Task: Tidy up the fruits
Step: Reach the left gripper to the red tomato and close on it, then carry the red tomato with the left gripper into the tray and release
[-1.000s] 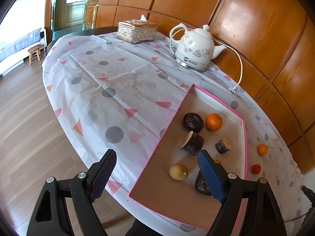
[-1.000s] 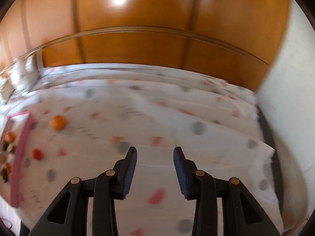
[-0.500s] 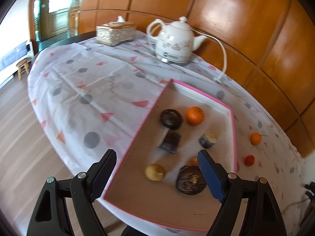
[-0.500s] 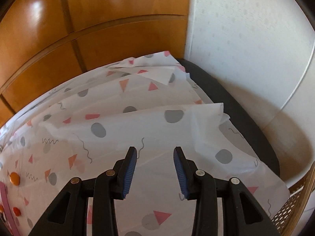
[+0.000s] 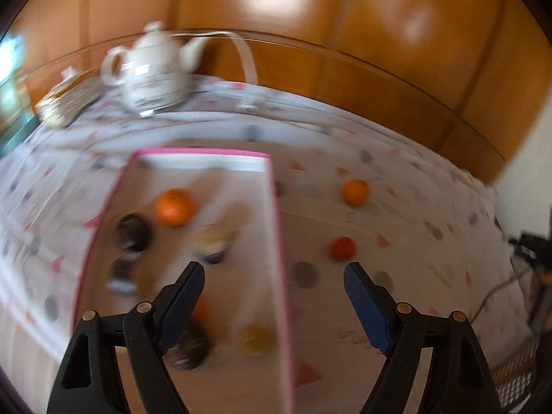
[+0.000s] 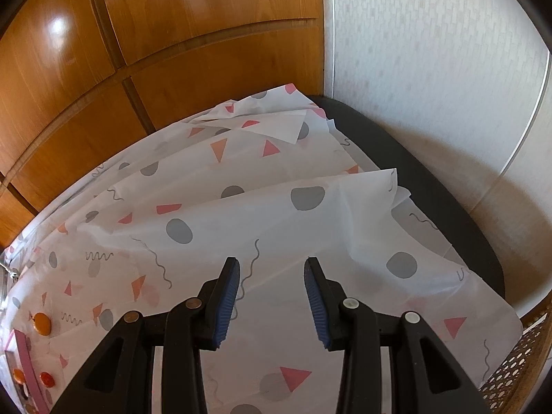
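An orange point(image 5: 354, 192) and a smaller red fruit point(image 5: 342, 248) are seen loose on the patterned cloth point(image 5: 396, 227) of the bench, to the right of a pink-edged tray point(image 5: 276, 227), well apart from each other. In the tray an orange fruit point(image 5: 173, 206) is found near the far end, with several dark round pieces point(image 5: 132, 233) and a yellowish one point(image 5: 257, 339) around it; the left view is blurred, so these cannot be told more closely. The left gripper point(image 5: 272, 284) is held above the tray's right edge, its jaws wide but closing, with nothing gripped between them. A white teapot point(image 5: 151, 72) and a box point(image 5: 65, 100) are set at the far end of the bench, before wood panelling point(image 5: 345, 34).

The right gripper point(image 6: 272, 276) is held over the cloth's folded end, its jaws narrow and empty. The loose orange point(image 6: 41, 322) and red fruit point(image 6: 47, 379) are seen at the far left of that view, beside the tray's pink edge point(image 6: 29, 372).
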`<state>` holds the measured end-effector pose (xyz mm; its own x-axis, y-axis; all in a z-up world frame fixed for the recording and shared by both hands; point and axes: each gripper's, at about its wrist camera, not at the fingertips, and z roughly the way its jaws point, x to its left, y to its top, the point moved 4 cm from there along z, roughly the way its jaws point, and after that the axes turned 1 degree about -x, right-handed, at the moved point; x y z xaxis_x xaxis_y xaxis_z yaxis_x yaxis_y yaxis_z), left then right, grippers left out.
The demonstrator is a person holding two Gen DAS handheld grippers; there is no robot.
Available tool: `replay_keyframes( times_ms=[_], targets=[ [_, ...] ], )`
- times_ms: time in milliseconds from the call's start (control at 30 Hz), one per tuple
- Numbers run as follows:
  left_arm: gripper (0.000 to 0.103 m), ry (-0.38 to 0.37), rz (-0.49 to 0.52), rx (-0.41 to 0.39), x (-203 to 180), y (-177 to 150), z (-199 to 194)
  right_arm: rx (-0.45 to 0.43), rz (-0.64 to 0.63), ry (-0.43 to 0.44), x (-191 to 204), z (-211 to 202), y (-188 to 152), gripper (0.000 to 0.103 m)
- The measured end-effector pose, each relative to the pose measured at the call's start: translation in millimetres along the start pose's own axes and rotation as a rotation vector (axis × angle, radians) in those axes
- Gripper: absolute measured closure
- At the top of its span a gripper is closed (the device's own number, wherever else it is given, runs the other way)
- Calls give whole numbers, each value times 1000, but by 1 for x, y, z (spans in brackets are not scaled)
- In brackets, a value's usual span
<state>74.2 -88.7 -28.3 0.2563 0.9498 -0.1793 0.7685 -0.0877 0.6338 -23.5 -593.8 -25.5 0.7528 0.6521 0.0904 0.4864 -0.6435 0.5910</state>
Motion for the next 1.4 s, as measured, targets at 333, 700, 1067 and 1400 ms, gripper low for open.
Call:
replay_keyframes(
  times_ms=[333,700,1067,1400],
  targets=[
    [38,-84,147,167,-57,5,77,19,-2,25,3,3,-1,64],
    [62,14,228,189,-72,0,130,33,-3,29,4,6,-2,64],
    [74,-108,37,119,-50,17,85,29,-8,27,3,6,-1,64],
    [74,-41,-211,-42,43,28,7,20,-6,30,3,3,0,64]
  ],
)
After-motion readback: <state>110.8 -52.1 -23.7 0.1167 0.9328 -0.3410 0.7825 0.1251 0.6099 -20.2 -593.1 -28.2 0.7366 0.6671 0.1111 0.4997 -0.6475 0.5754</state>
